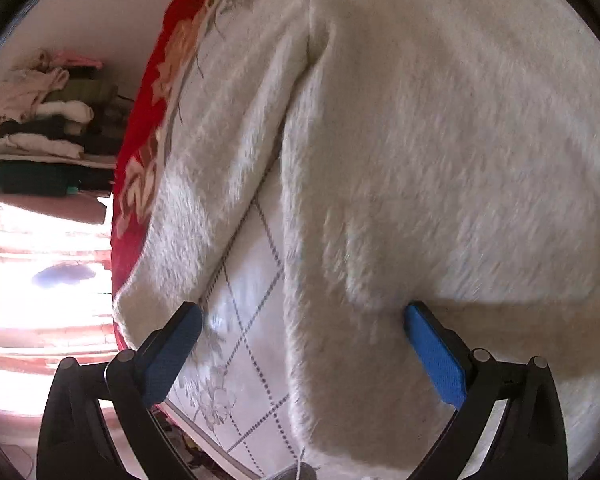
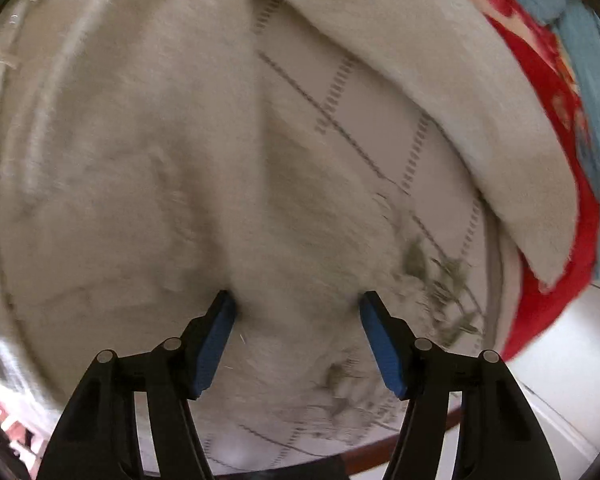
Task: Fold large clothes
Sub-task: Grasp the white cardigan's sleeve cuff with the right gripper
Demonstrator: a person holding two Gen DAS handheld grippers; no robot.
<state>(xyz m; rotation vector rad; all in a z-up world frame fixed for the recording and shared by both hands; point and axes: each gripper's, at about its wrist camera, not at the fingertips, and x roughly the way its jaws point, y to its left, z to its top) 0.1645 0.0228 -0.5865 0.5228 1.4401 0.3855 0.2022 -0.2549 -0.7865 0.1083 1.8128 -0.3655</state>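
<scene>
A fluffy white sweater [image 1: 440,152] lies spread over a white sheet [image 1: 252,320] with a grey dotted grid, filling most of both views. In the left wrist view one sleeve [image 1: 220,152] runs from 12 toward 8 o'clock beside a red flowered blanket [image 1: 148,132]. The left gripper [image 1: 302,316] is spread wide, holding nothing. The right gripper [image 2: 296,304] also stands apart, a ridge of sweater [image 2: 292,208] between its fingers, not clamped. Stacked clothes [image 1: 48,140] sit at 9 o'clock.
</scene>
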